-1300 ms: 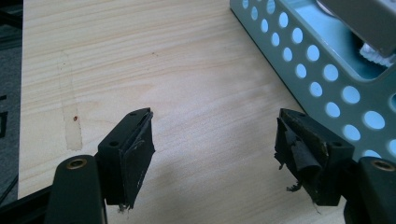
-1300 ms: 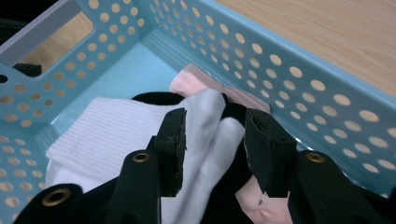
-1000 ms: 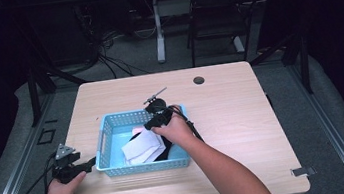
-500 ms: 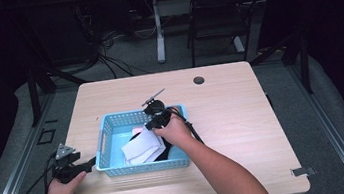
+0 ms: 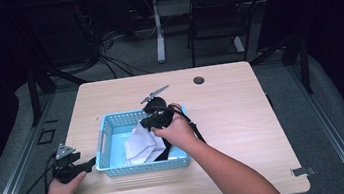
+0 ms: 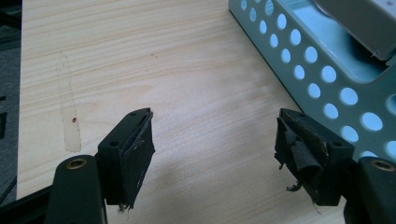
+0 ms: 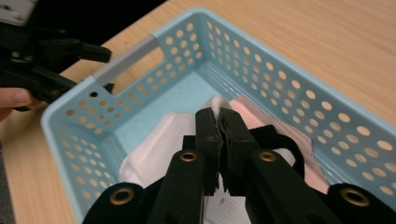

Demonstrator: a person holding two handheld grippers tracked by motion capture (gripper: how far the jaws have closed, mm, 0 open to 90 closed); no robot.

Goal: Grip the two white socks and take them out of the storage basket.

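Note:
A light blue perforated basket [image 5: 141,168] [image 7: 289,70] [image 6: 322,79] stands on the wooden table. In it lies a crumpled white cloth [image 5: 138,144] [image 7: 154,149] over something dark [image 5: 165,153]. My right gripper [image 5: 146,125] [image 7: 218,116] reaches into the basket from above. Its jaws have just been closing and are now shut on a raised fold of the white cloth. My left gripper [image 5: 90,163] [image 6: 215,140] rests low over the table just left of the basket, open, with bare wood between its jaws. It also appears beyond the basket's end wall as the left gripper [image 7: 93,65].
A round dark grommet [image 5: 199,80] sits near the table's far edge. A chair [image 5: 219,15] and cables lie on the floor behind the table. Bare wood extends right of the basket and along the front edge.
The right gripper has risen slightly over the basket, and a fold of the white cloth now stands up in its jaws. The left hand and gripper have kept still.

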